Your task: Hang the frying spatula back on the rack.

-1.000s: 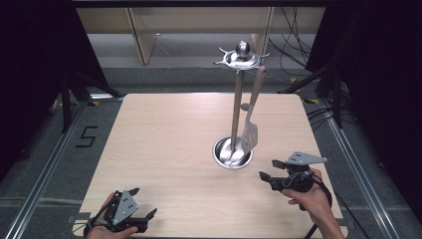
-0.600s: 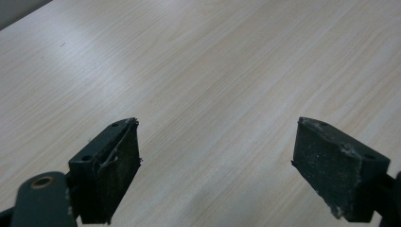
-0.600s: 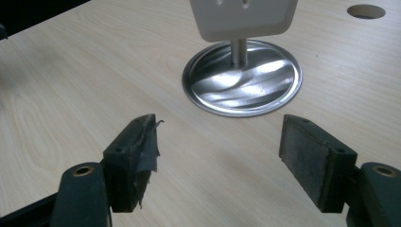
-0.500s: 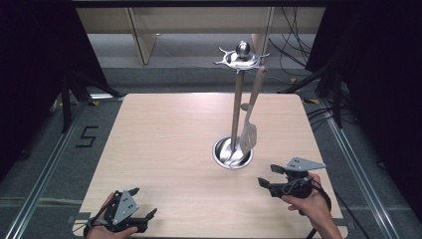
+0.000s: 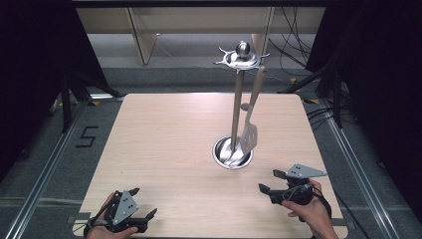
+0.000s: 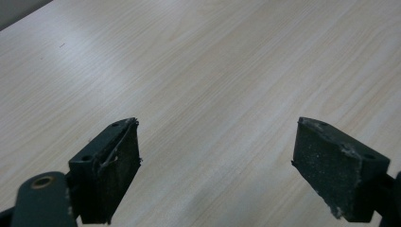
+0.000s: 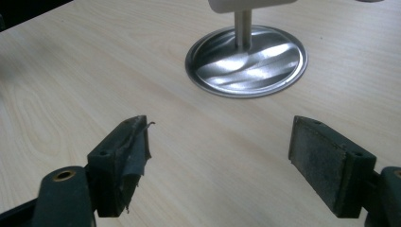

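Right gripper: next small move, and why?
Probably ease the right gripper back toward the table's near edge. The spatula already hangs from the metal stand, and the gripper's jaws, which have just been opening, stand wide with nothing between them, short of the stand's round base. The left gripper rests open at that edge.

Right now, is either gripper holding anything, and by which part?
Nothing is held. The left gripper and right gripper both stand open over the bare light wooden table; the right gripper's jaws have just been opening.
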{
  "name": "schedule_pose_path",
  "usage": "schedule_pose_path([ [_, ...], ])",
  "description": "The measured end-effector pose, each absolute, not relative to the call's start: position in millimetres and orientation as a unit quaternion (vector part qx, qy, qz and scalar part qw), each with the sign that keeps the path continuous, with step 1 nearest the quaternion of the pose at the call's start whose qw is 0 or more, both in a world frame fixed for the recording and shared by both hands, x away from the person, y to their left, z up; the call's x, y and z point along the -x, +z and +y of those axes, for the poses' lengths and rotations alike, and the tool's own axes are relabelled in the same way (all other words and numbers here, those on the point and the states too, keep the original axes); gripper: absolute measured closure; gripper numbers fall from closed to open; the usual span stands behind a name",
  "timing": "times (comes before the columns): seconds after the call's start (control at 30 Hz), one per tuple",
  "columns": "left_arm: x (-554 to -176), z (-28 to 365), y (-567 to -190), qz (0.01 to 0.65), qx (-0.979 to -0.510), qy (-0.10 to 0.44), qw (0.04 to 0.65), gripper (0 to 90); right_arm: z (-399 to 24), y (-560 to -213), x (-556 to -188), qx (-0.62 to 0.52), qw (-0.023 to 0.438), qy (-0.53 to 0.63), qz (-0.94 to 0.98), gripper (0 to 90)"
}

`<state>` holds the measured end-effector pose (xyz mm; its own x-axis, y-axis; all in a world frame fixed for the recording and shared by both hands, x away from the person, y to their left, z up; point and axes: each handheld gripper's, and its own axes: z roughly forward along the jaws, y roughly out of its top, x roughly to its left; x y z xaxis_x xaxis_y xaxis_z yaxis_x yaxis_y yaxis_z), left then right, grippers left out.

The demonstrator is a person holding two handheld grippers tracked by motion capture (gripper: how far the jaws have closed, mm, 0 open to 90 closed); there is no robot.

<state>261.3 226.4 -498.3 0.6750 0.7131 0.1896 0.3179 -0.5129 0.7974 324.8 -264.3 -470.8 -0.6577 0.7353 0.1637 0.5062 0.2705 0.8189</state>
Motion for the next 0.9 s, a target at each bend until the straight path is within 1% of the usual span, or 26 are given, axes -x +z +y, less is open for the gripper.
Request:
schedule_pose_path([
  [0.07,-261.3,226.4,-498.3,0.310,-0.831,0.257,0.384,14.9,-264.9,-472.1,-324.8,-0.389,0.127,0.460,0.788,20.7],
  [0.1,-261.3,226.5,-498.2,0.310,-0.831,0.257,0.384,14.9,-264.1,-473.8,-321.3,-0.402,0.118,0.455,0.786,18.9],
  [0.17,-261.3,226.4,-498.3,0.310,-0.831,0.257,0.384,14.9,-264.2,-475.5,-321.5,-0.400,0.121,0.459,0.784,18.1],
  [0.2,-261.2,226.2,-498.6,0.311,-0.829,0.259,0.385,14.9,-263.8,-475.7,-319.5,-0.406,0.114,0.455,0.784,17.1],
  [0.23,-261.3,226.4,-498.2,0.310,-0.831,0.257,0.384,14.9,-264.9,-477.7,-320.7,-0.395,0.131,0.455,0.787,16.7],
  [0.3,-261.5,225.7,-499.6,0.311,-0.826,0.262,0.391,14.9,-265.0,-477.9,-319.8,-0.396,0.124,0.456,0.788,16.6],
  [0.37,-261.3,226.4,-498.2,0.310,-0.831,0.257,0.383,14.9,-264.7,-478.6,-318.2,-0.390,0.138,0.453,0.790,16.4],
  [0.43,-261.3,226.0,-498.8,0.310,-0.829,0.261,0.386,15.0,-264.3,-479.4,-316.6,-0.389,0.142,0.452,0.790,16.4],
  [0.47,-261.2,225.1,-499.9,0.313,-0.823,0.261,0.396,15.0,-264.3,-479.4,-316.6,-0.389,0.142,0.452,0.790,16.4],
  [0.5,-261.1,225.8,-499.0,0.310,-0.825,0.263,0.392,15.0,-262.3,-479.4,-313.9,-0.399,0.127,0.455,0.786,16.4],
  [0.63,-261.5,226.2,-498.4,0.309,-0.832,0.258,0.382,15.0,-261.1,-482.5,-307.9,-0.392,0.132,0.444,0.795,16.5],
  [0.8,-261.4,225.8,-499.1,0.310,-0.828,0.262,0.388,15.0,-260.1,-485.0,-303.7,-0.394,0.131,0.433,0.800,16.5],
  [0.83,-261.3,226.4,-498.4,0.310,-0.831,0.258,0.384,14.9,-260.9,-487.0,-304.0,-0.385,0.140,0.432,0.804,16.5],
  [0.9,-261.3,225.9,-499.0,0.310,-0.828,0.261,0.388,15.0,-260.8,-487.4,-303.2,-0.384,0.139,0.428,0.806,16.5],
])
